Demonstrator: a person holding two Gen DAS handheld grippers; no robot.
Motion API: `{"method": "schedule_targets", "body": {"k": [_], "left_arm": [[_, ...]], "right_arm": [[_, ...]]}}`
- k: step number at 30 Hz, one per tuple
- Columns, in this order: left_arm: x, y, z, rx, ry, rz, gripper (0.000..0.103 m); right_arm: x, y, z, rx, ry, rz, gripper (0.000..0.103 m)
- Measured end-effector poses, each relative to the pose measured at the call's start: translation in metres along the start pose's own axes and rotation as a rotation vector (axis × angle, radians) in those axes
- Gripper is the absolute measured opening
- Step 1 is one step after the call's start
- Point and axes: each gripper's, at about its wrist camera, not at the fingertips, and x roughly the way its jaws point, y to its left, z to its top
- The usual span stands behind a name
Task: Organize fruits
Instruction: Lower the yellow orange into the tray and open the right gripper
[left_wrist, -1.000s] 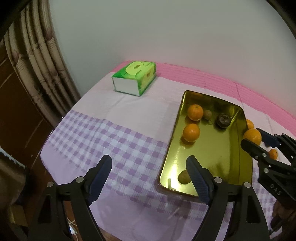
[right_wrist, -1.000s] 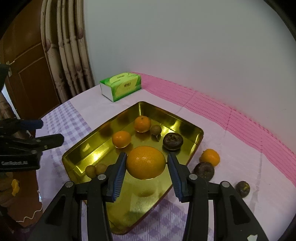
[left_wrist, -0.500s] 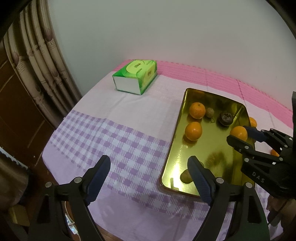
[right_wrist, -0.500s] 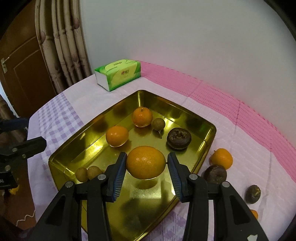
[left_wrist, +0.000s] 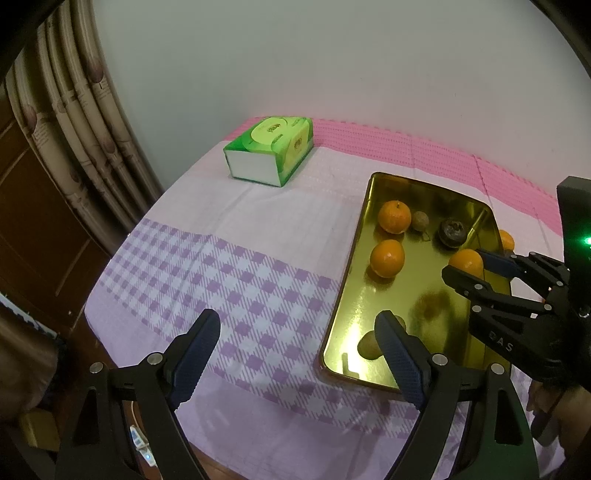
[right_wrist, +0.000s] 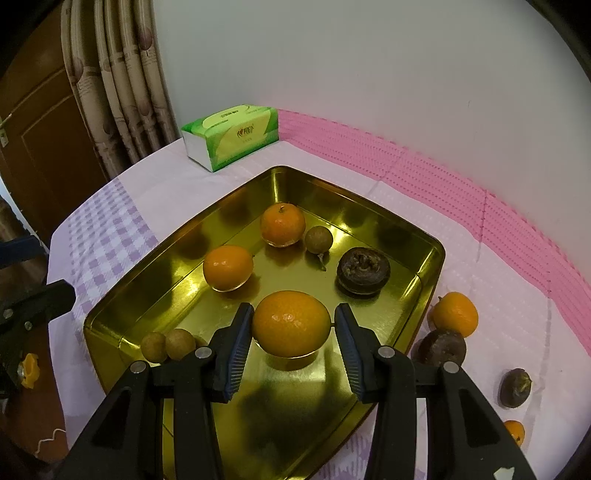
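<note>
The right hand-held gripper (right_wrist: 291, 330) points steeply down over the near half of the gold tray (right_wrist: 430, 258), its two blue pads pinching an orange (right_wrist: 291, 324) from the left and right sides. The orange hangs just above the tray floor, with its reflection directly beneath it. In the left wrist view, the same hand-held gripper reaches in from the right edge over the tray, and the orange shows between its fingertips. The left hand-held gripper (left_wrist: 297, 347) also tilts steeply down, its jaws spread wide with nothing between them. Its left finger (left_wrist: 195, 350) sits above the purple-checked cloth of the tabletop (left_wrist: 229, 280), and its right finger (left_wrist: 397, 354) sits above the near left corner of the tray. Inside the tray lie two more oranges (right_wrist: 283, 224) (right_wrist: 228, 267), one small brown fruit (right_wrist: 318, 239) just beside the farther orange, a dark wrinkled fruit (right_wrist: 363, 270) near the right wall, and two small brown fruits (right_wrist: 168, 345) touching each other in the near left corner. On the cloth to the right of the tray rest an orange (right_wrist: 455, 314), a dark fruit (right_wrist: 441, 349) touching it, another dark fruit (right_wrist: 515, 387) farther right, and a small orange (right_wrist: 514, 432) at the edge of view. A green tissue box (right_wrist: 231, 136) stands at the far side of the tabletop near a curtain (right_wrist: 118, 74).
</note>
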Motion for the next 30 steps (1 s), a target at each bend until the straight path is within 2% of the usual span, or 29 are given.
{"method": "schedule_targets", "body": {"k": [26, 30], "left_arm": [[0.0016, 0.0002, -0.0023, 0.003, 0.004, 0.004, 0.086], [0.0018, 0.0, -0.0016, 0.003, 0.005, 0.004, 0.087]], "right_arm": [[0.0076, 0.0005, 0.0057, 0.006, 0.01, 0.0, 0.043], [0.0049, -0.0004, 0.0083, 0.02, -0.013, 0.006, 0.044]]}}
